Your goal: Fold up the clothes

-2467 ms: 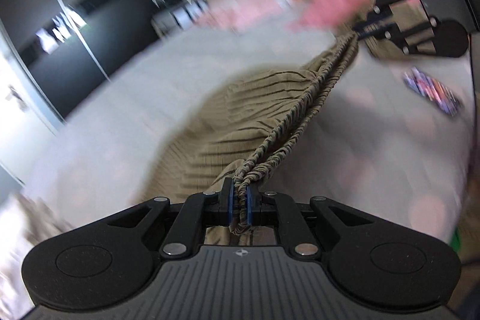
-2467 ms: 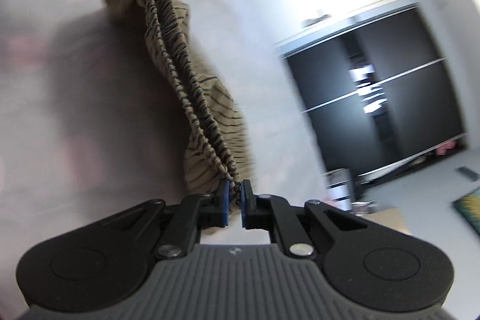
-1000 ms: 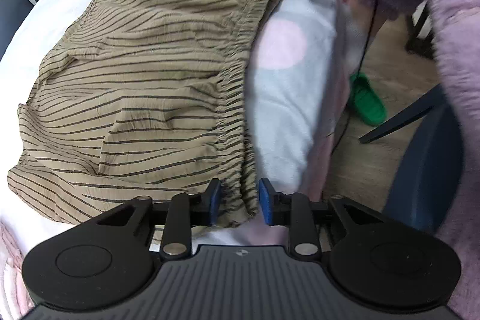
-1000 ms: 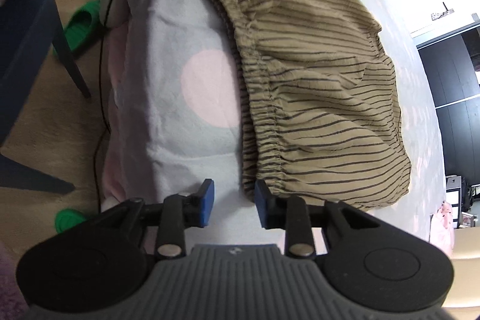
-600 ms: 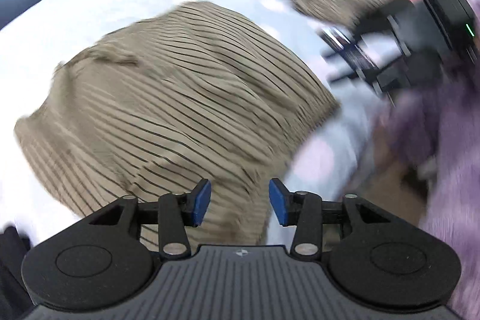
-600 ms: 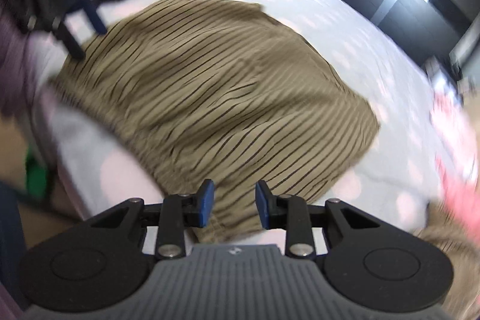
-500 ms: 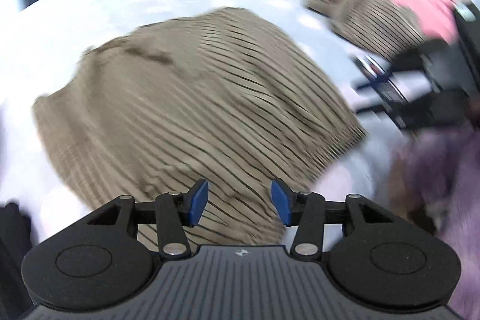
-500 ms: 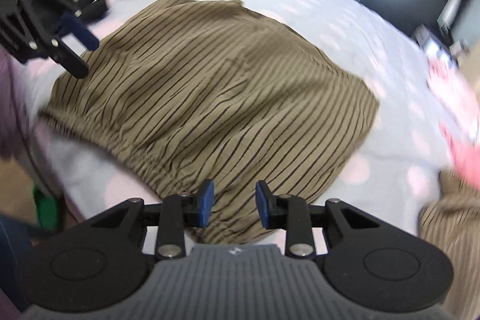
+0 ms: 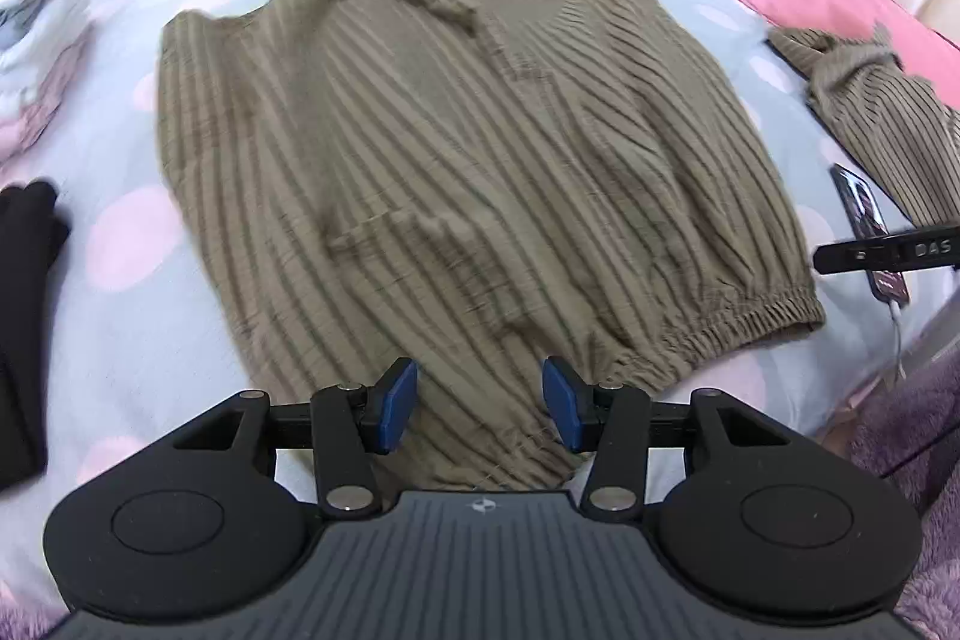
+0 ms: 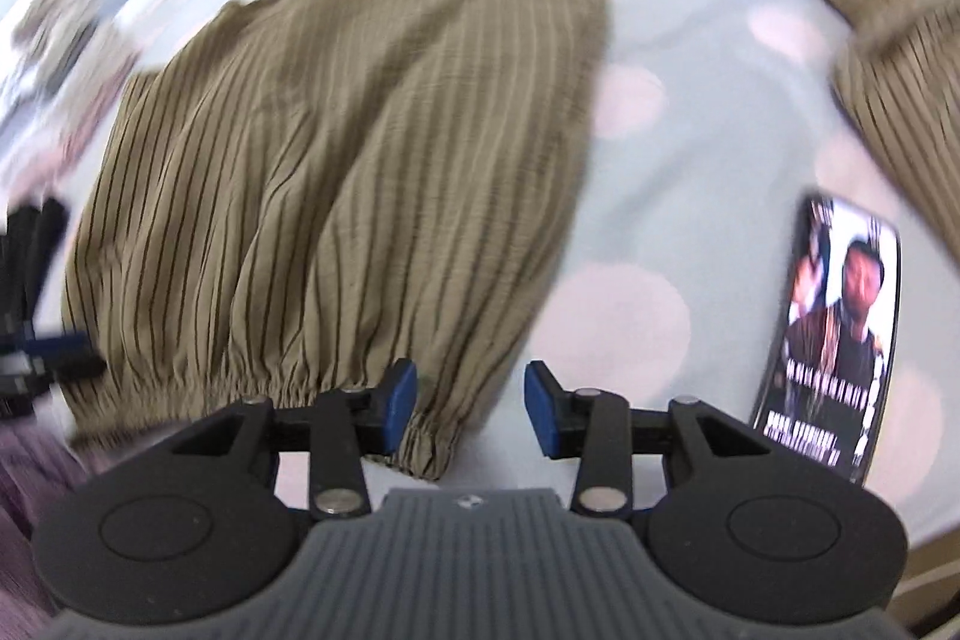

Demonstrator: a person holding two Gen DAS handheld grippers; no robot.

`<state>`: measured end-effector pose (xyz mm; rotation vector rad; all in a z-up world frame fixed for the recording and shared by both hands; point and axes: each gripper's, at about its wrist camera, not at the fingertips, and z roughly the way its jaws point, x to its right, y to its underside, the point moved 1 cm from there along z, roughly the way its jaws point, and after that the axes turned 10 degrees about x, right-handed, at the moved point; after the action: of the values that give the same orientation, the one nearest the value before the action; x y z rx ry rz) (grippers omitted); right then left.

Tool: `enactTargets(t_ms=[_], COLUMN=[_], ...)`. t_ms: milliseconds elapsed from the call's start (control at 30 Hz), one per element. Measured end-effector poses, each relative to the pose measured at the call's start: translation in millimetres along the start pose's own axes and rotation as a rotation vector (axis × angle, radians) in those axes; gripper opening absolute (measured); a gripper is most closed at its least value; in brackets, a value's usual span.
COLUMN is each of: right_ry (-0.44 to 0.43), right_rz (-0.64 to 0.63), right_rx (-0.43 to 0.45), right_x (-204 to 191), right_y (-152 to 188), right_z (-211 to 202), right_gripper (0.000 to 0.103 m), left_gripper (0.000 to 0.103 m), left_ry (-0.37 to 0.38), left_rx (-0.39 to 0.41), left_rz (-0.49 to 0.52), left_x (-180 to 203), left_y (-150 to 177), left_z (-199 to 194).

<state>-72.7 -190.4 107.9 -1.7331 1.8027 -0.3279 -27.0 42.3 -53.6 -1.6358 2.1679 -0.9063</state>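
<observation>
A tan striped pair of shorts (image 9: pixel 468 160) lies spread flat on the polka-dot bedsheet (image 9: pixel 132 244), its elastic waistband (image 9: pixel 744 316) toward me. My left gripper (image 9: pixel 479 412) is open and empty, hovering over the waistband's left part. My right gripper (image 10: pixel 470 415) is open and empty, just above the waistband's right corner (image 10: pixel 426 445); the same shorts (image 10: pixel 336 196) fill that view. Part of the right gripper (image 9: pixel 888 253) shows at the right edge of the left wrist view.
A phone (image 10: pixel 834 340) with a lit screen lies right of the shorts, also in the left wrist view (image 9: pixel 864 220). Another tan striped garment (image 9: pixel 882 100) and a pink one (image 9: pixel 840 4) lie at the far right. Folded clothes (image 9: pixel 36 10) and a black garment (image 9: pixel 24 292) sit at the left.
Both grippers let go of the waistband and opened. The shorts, held stretched in the air before, now lie flat on the bed. Both grippers swung round to face the shorts from the waistband side.
</observation>
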Motion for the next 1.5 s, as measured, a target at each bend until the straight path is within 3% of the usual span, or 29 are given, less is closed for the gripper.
enactTargets(t_ms=[300,367,400,467,667,1000,1167,1267,1500], right_ry=[-0.023,-0.030,-0.049,-0.065,-0.054,-0.204,-0.347,-0.421,-0.534], right_rz=[0.146,0.182,0.204,0.237,0.187,0.004,-0.099,-0.136,-0.227], right_rx=[-0.114,-0.126,-0.128,-0.125,-0.053,0.014,-0.025,-0.066,-0.187], right_x=[4.1,6.4,7.4,6.9,-18.8,-108.8,-164.3,-188.2,-236.7], right_y=[29.7,34.6,34.6,33.8,22.2,-4.3,-9.3,-5.2,19.1], right_z=[23.8,27.8,28.3,26.6,11.0,-1.4,-0.1,2.6,14.3], right_gripper=[0.037,0.031,0.016,0.013,0.010,0.010,0.010,0.010,0.010], left_gripper=[0.044,0.044,0.044,0.044,0.044,0.044,0.037,0.036,0.036], left_ry=[-0.020,-0.024,-0.026,-0.031,-0.038,-0.048,-0.066,-0.087,-0.181], left_rx=[-0.001,-0.003,-0.007,-0.015,-0.052,-0.038,-0.051,-0.015,0.029], left_rz=[-0.016,-0.022,-0.025,-0.032,-0.034,-0.083,-0.121,-0.169,-0.271], left_x=[-5.9,-6.1,-6.4,-7.8,-9.8,-21.6,-30.2,-39.8,-66.5], left_y=[4.0,4.9,4.9,5.8,11.1,16.9,18.8,19.0,24.7], left_z=[-2.1,-2.6,-2.6,-3.0,-1.5,-5.2,-3.9,-14.2,-35.8])
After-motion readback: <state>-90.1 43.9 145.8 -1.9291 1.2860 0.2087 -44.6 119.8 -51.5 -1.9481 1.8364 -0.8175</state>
